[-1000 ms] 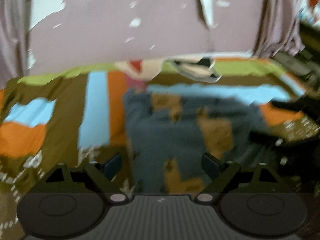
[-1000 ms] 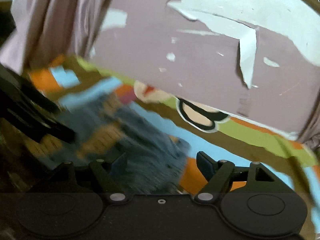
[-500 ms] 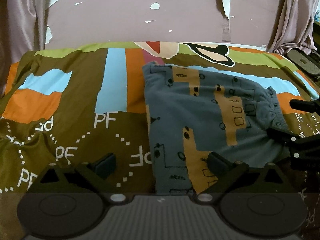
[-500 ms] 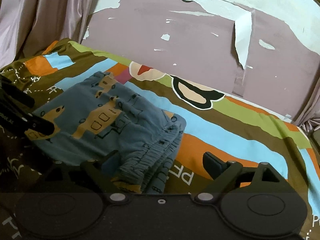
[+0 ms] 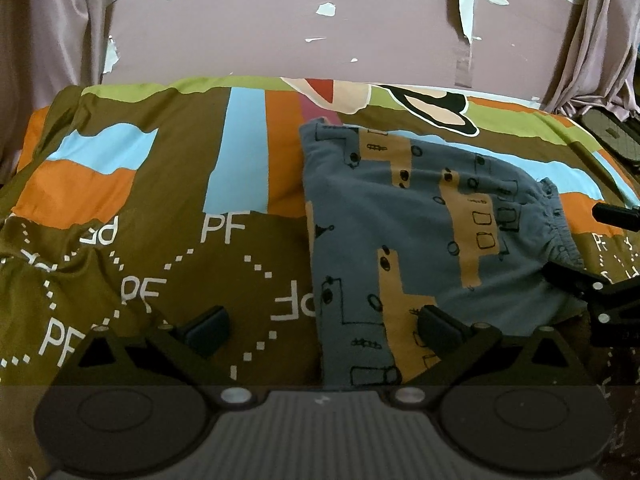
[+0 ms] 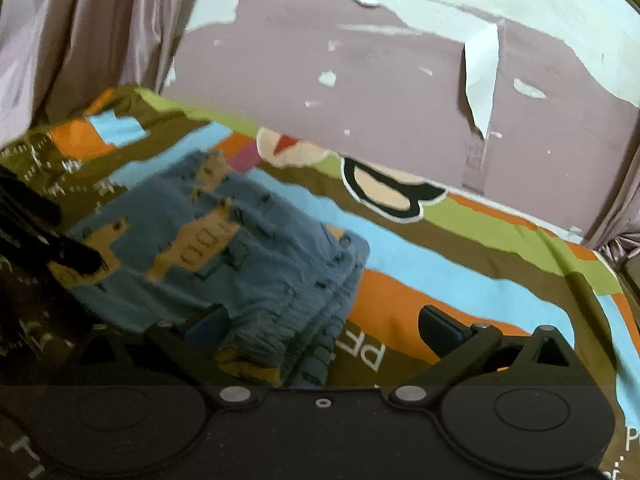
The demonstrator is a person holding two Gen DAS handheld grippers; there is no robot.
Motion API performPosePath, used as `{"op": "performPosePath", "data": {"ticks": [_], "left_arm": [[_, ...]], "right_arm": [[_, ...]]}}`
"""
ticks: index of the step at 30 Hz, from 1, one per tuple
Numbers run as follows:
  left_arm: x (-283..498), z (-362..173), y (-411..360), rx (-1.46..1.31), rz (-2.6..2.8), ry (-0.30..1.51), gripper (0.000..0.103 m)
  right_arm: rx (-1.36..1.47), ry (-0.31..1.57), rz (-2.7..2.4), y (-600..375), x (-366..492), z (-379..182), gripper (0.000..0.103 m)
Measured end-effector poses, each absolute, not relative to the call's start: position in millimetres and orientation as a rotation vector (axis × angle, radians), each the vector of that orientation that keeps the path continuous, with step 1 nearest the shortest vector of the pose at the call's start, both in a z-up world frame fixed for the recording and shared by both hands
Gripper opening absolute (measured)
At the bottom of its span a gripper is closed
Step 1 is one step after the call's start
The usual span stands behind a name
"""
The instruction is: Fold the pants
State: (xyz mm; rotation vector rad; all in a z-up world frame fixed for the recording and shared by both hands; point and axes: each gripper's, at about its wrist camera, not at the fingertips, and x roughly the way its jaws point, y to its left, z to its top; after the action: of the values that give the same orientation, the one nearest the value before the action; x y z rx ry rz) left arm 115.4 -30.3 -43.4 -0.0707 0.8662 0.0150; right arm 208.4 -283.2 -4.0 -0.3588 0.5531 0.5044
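Note:
The blue pants (image 5: pixel 424 236) with tan patches lie folded flat on the patterned bedspread (image 5: pixel 168 264), waistband to the right. My left gripper (image 5: pixel 320 330) is open and empty, hovering over the pants' near left edge. In the right wrist view the pants (image 6: pixel 224 256) lie left of centre, the elastic waistband nearest. My right gripper (image 6: pixel 324 330) is open and empty just above the waistband. The right gripper's fingers (image 5: pixel 576 280) show at the right edge of the left view, and the left gripper's fingers (image 6: pixel 60 252) at the left edge of the right view.
A mauve wall with peeling paint (image 5: pixel 320 40) rises behind the bed. Curtains (image 5: pixel 592 48) hang at both sides. A dark patterned bag (image 5: pixel 612 136) lies at the bed's far right corner.
Both grippers have dropped and steadied over the bed; the view has gone from blurred and wall-filled to the pants lying flat. The right gripper is still drifting slightly.

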Motion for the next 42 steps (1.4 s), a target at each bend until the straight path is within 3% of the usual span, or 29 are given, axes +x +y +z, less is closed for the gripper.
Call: {"op": "performPosePath", "data": {"ticks": [10,18,26,32,35,42], "left_arm": [[113.6,-26.7,-11.0,-0.219,-0.082,0.779,0.103],[133.1,-43.1,5.0,-0.366,-0.153,0.806,0.103],[134.0,-48.0,6.5,-0.367,-0.214,0.822,0.103],[128.4,-49.4,-0.9,-0.367,-0.253,0.832,0.102],[126.3,-51.7,3.6,-0.414,-0.258,0.839,0.101],[125.4,-49.3,-0.2,-0.337,-0.208,0.858,0.083]], "right_arm": [[-0.099,0.568,0.611,-302.0,233.7,4.9,0.102],[0.134,0.747,0.756,-318.3,297.2,-11.6,0.102],[0.143,0.861,0.838,-313.3,342.3,-26.3,0.102],[0.108,0.894,0.893,-307.4,341.4,-22.2,0.086],[0.144,0.906,0.874,-313.9,339.2,-24.6,0.084],[0.135,0.895,0.753,-305.0,328.6,-24.3,0.076]]}}
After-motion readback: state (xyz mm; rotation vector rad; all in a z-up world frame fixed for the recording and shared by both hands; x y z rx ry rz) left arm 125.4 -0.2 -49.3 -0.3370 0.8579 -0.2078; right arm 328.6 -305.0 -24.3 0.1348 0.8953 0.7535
